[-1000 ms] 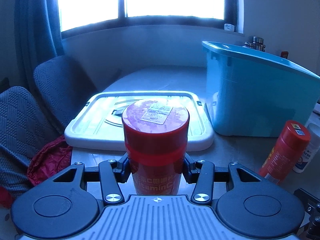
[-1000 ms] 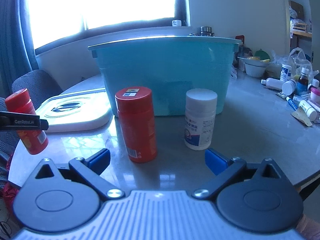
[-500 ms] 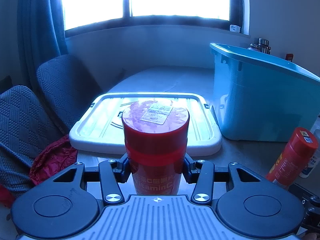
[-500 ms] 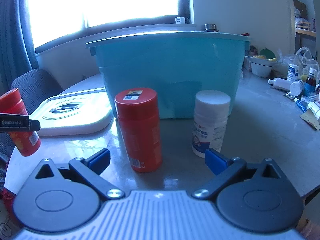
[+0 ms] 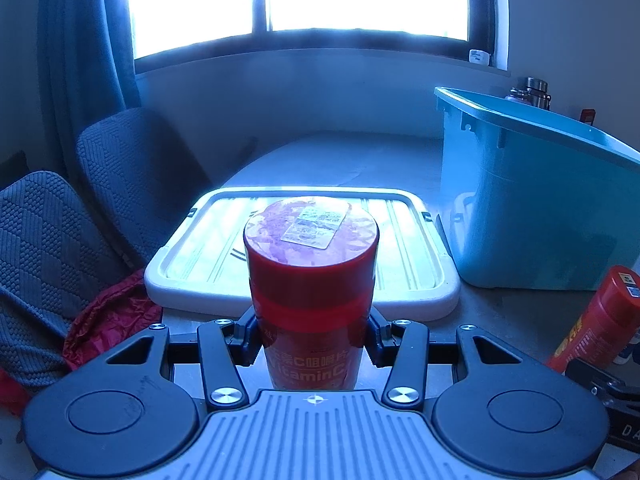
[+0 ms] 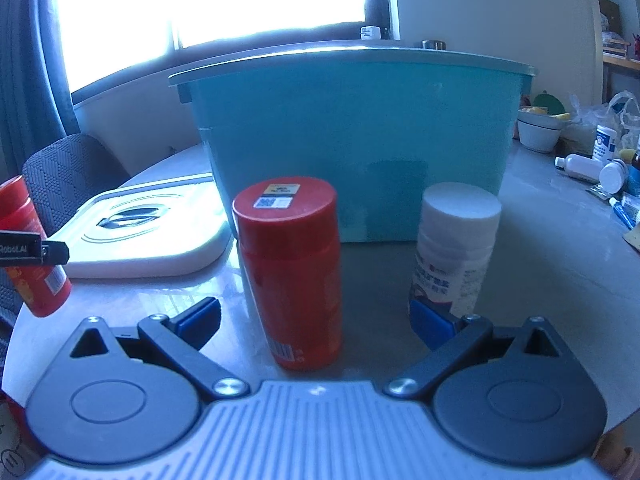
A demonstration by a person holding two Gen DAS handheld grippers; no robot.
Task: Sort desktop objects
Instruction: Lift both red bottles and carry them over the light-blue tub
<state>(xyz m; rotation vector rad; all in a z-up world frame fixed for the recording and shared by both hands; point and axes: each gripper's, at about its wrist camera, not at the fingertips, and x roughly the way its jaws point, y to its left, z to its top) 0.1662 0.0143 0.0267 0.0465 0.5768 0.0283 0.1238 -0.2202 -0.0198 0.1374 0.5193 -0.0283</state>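
1. My left gripper [image 5: 312, 330] has its fingers [image 5: 246, 330] pinching a red vitamin C bottle [image 5: 311, 280] at its waist, upright and lifted clear of the worktop [image 5: 508, 316].
2. My right gripper [image 6: 316, 320] has its blue-padded fingers [image 6: 430, 322] spread wide; a second red bottle [image 6: 294, 276] stands on the worktop between them, untouched.
3. The right pad sits just at the base of a white pill bottle [image 6: 456, 248], standing beside the second red bottle.
4. Behind both stands the teal bin [image 6: 352, 136], upright and uncovered.
5. Its white lid [image 5: 304, 248] lies flat to the bin's left.
6. Far right, small bottles [image 6: 592, 164] and a bowl [image 6: 538, 132] clutter the worktop.
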